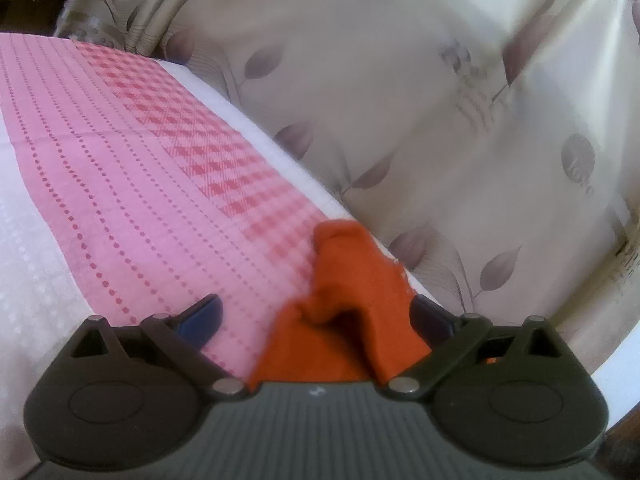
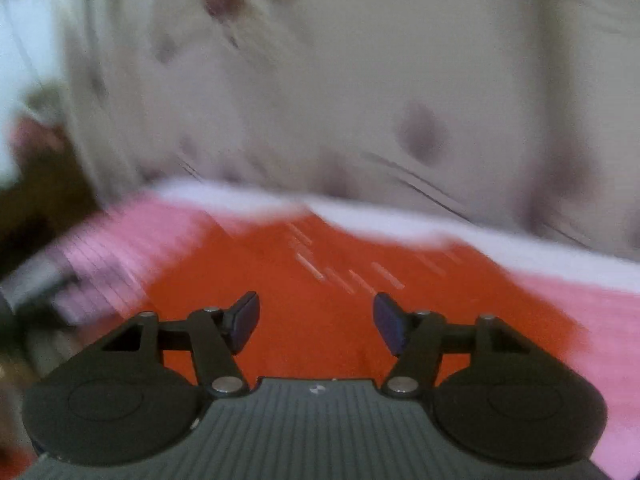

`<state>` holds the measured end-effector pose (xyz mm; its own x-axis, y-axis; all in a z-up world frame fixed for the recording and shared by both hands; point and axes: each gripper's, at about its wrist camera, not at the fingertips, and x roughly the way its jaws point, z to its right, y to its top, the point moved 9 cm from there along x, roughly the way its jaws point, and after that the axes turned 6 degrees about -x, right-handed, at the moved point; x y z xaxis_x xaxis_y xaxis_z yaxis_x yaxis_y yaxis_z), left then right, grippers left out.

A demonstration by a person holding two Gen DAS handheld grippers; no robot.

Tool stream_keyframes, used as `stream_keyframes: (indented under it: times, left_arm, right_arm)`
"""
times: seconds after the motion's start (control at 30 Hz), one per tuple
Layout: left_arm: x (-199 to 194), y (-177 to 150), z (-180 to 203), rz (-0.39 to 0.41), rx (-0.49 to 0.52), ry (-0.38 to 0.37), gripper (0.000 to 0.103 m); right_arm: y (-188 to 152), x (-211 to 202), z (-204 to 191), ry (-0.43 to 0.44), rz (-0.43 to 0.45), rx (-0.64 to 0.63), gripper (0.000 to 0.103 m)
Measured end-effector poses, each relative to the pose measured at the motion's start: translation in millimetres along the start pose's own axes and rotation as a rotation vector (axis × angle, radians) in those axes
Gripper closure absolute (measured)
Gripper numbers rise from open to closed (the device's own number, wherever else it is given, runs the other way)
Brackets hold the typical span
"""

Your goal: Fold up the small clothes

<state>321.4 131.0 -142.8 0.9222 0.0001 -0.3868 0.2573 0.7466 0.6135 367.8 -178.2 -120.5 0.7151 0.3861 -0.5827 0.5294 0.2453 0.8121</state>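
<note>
A bed (image 1: 24,240) covered in a pale white, faintly dotted sheet fills the left half of the left wrist view. Across it, from upper left toward lower centre, lies a pink cloth (image 1: 120,168) patterned with rows of red dots and a band of red check along its right edge. An orange garment (image 1: 352,280) rests bunched on the pink cloth at lower centre. In the blurred right wrist view, the orange garment (image 2: 320,320) is spread across the centre of the frame over the pink cloth (image 2: 600,340).
</note>
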Motion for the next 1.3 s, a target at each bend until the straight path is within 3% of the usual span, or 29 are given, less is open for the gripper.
stream_keyframes:
  times: [0.1,0.2,0.23,0.3,0.33,0.37,0.47,0.6,0.8,0.93,0.97,1.0,1.03,1.07,1.1,1.3]
  left_arm:
    - [1,-2,1,-0.01,0.02,0.012,0.002]
    - [3,-4,6,-0.072,0.082,0.007,0.002]
    - [1,-4,7,-0.133,0.109,-0.008,0.002]
    - [-18,-5,4,-0.233,0.112,-0.028,0.002]
    - [-35,-2,2,-0.276,0.109,-0.06,0.002]
    - [-50,0,-1,-0.311,0.105,-0.08,0.002]
    - [-104,0,-13,-0.395,0.121,-0.144,0.002]
    - [-160,-15,-39,-0.465,0.106,-0.181,0.002]
    - [-203,-55,-64,-0.542,0.1,-0.195,0.003]
    - [-210,-65,-62,-0.519,0.144,-0.225,0.006]
    - [-211,-67,-61,-0.525,0.161,-0.221,0.024]
    - [-209,-71,-62,-0.552,0.163,-0.221,0.071]
    - [-205,-81,-65,-0.611,0.138,-0.207,0.093]
    - [-201,-88,-70,-0.632,0.088,-0.202,0.096]
    - [-201,-90,-73,-0.617,0.048,-0.22,0.096]
    - [-208,-87,-62,-0.536,0.099,-0.257,0.096]
  right_arm:
    - [-41,3,21,-0.054,-0.117,0.048,0.039]
    - [-35,-27,20,-0.024,-0.011,0.126,0.039]
    - [-29,-55,19,0.014,0.095,0.209,0.039]
    - [-35,-98,11,0.095,0.204,0.324,0.02]
    - [-49,-119,0,0.137,0.195,0.35,0.006]
    - [-61,-136,-12,0.161,0.185,0.347,0.003]
    - [-106,-190,-38,0.152,0.19,0.296,0.003]
    - [-158,-219,-68,0.161,0.119,0.308,0.003]
    - [-189,-213,-116,0.177,0.05,0.283,0.009]
    - [-190,-199,-147,0.196,0.065,0.268,0.013]
    - [-185,-195,-149,0.194,0.067,0.279,0.018]
    - [-183,-191,-150,0.204,0.07,0.301,0.025]
    - [-183,-187,-152,0.223,0.062,0.341,0.052]
    - [-186,-182,-150,0.225,0.051,0.378,0.08]
    - [-189,-177,-149,0.236,0.05,0.417,0.085]
    - [-192,-183,-132,0.344,0.126,0.645,0.085]
